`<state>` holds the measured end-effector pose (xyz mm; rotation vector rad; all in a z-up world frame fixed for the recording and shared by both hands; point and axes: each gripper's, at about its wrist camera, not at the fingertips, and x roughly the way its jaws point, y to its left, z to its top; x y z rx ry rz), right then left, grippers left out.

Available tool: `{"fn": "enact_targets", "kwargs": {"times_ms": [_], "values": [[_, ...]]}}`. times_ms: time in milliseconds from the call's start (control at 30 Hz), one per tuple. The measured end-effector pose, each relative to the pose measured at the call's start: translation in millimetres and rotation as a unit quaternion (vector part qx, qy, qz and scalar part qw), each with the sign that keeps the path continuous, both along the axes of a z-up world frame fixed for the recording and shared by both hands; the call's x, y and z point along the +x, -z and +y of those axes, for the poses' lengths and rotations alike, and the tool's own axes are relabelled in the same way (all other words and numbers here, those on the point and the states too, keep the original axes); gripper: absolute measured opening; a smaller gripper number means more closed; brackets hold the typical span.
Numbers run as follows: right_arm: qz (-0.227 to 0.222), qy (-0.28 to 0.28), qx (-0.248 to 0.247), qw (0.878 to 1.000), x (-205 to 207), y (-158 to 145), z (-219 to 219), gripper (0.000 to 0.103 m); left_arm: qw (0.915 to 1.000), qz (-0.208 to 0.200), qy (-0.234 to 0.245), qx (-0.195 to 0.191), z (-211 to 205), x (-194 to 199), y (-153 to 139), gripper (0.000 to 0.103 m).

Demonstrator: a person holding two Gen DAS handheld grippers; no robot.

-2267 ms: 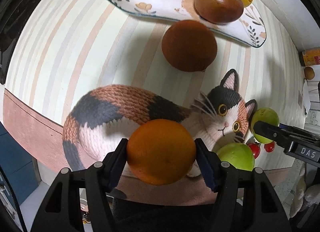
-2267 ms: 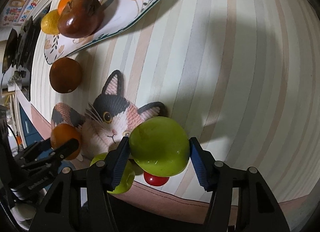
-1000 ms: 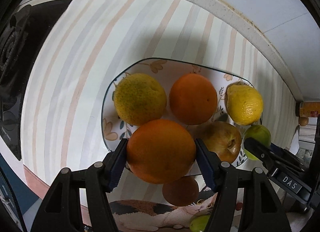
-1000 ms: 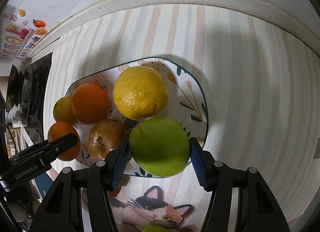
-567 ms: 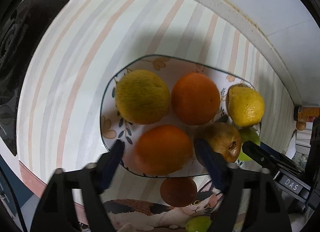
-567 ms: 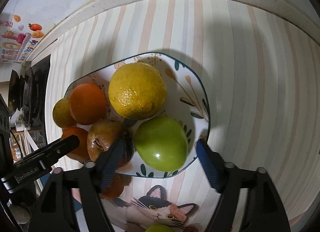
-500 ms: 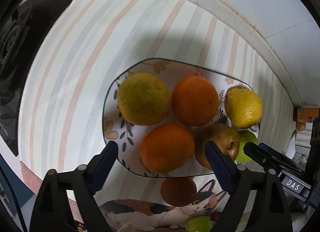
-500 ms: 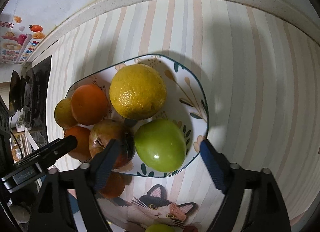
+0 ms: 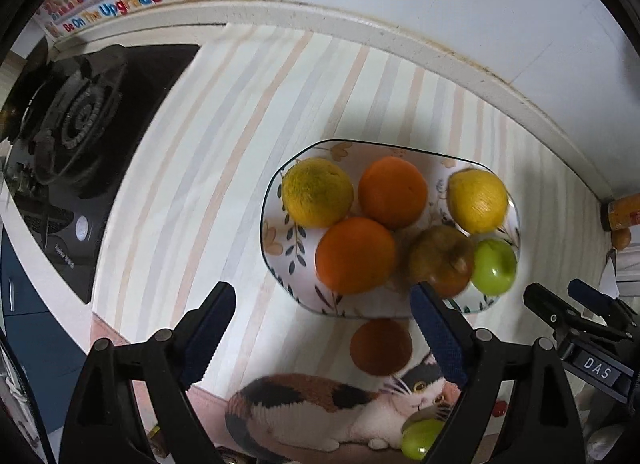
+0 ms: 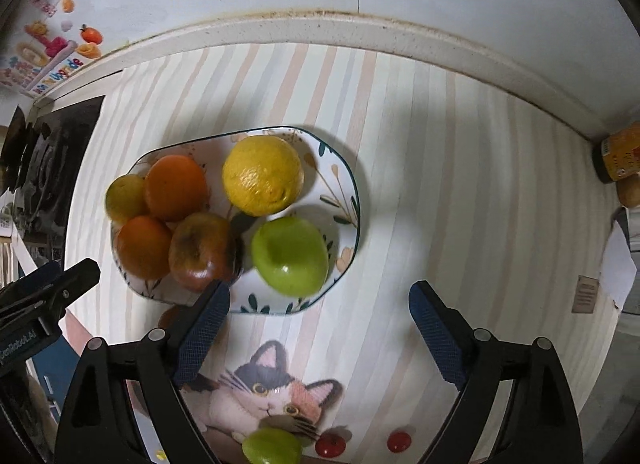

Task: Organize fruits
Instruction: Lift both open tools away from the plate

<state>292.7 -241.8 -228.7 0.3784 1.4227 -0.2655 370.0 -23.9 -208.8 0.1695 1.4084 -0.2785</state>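
Note:
A floral plate [image 9: 276, 248] on the striped counter holds several fruits. The orange [image 9: 355, 256] lies at its near side and the green apple [image 10: 290, 256] at its right end. My left gripper [image 9: 320, 296] hangs open above the plate's near edge with nothing between its fingers. My right gripper [image 10: 320, 292] hovers above the plate's near right rim, jaws opening and empty. A brown fruit [image 9: 380, 346] and a green fruit [image 10: 272, 446] lie on the cat mat [image 10: 272, 392] below the plate. Two cherry tomatoes [image 10: 330, 444] lie beside the mat.
A black gas stove [image 9: 72, 123] fills the counter's left end. A raised white ledge [image 10: 360, 27] and the wall run along the back. An orange-labelled jar [image 10: 618, 151] stands in the far right corner, with paper [image 10: 618, 264] near it.
Both grippers were shut on fruit over the plate, the left on the orange, the right on the green apple. Both opened, left the fruit on the plate, and rose away from it.

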Motion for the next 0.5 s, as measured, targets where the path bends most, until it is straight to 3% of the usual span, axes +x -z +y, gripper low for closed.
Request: {"fn": "enact_targets", "kwargs": {"times_ms": [500], "values": [[-0.076, -0.041, -0.024, 0.996, -57.4, -90.3, 40.1, 0.093, 0.9974, -0.064, 0.006, -0.033, 17.4, -68.2, -75.8, 0.089]]}}
